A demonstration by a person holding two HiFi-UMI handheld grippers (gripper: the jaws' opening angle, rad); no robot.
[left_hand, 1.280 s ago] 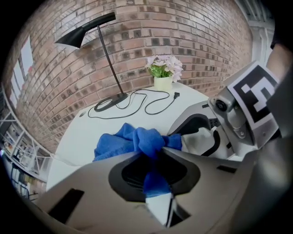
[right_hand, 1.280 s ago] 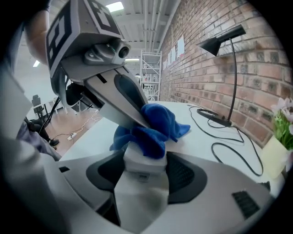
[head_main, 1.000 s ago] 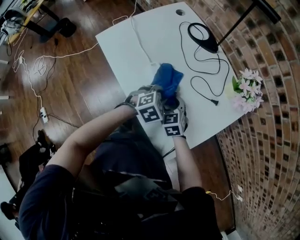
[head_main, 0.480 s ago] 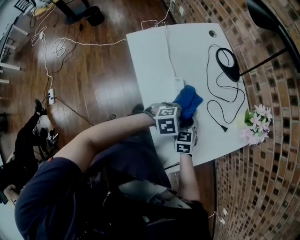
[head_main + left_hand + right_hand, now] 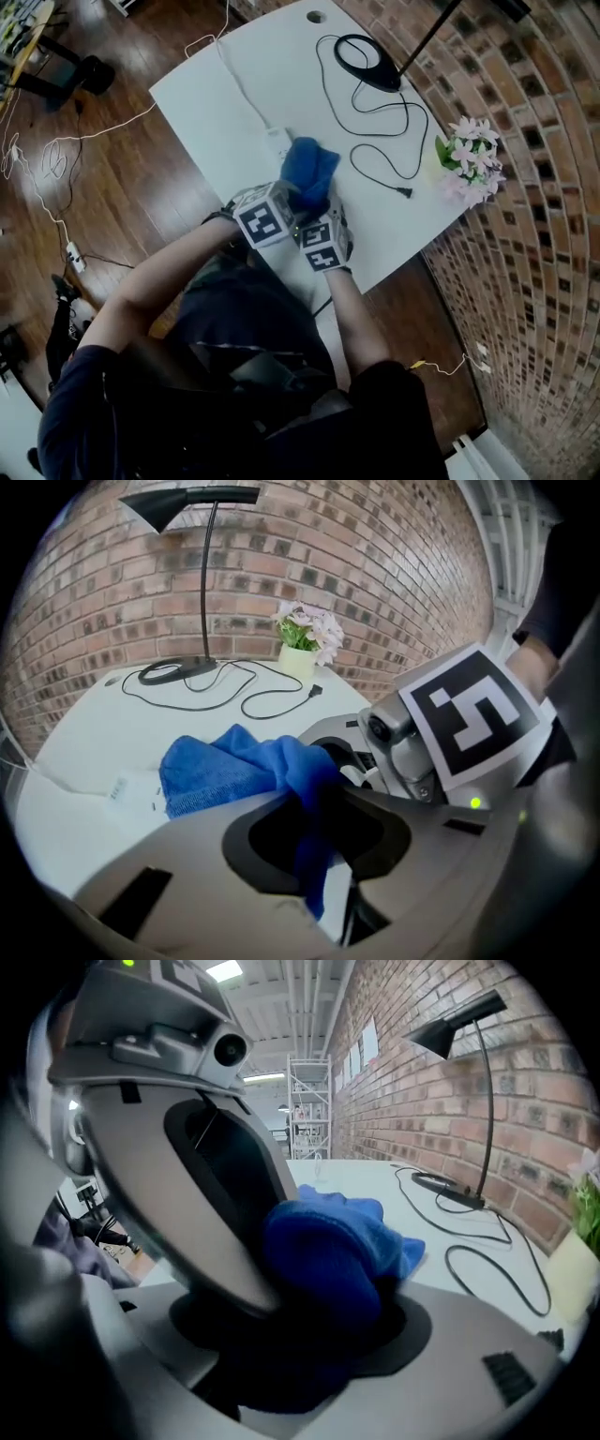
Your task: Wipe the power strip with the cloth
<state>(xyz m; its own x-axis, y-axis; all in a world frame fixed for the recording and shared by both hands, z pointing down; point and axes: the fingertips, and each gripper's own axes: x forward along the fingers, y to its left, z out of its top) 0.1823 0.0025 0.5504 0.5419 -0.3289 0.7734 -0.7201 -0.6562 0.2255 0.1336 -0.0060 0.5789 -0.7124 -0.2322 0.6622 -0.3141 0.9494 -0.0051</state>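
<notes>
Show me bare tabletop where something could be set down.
Two bare patches on the table: the band between its left edge and the white cord of the power strip, and the near right corner between the blue cloth, the black cable's plug and the potted flowers. Crowded: around the power strip and the cable loops by the lamp base.

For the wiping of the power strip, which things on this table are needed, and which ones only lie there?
Needed:
blue cloth
power strip, partly under the cloth
left tongs, pinching the cloth
right tongs, jaws have just been opening, cloth between them

Only lying there:
desk lamp
black cable
pot of flowers
</notes>
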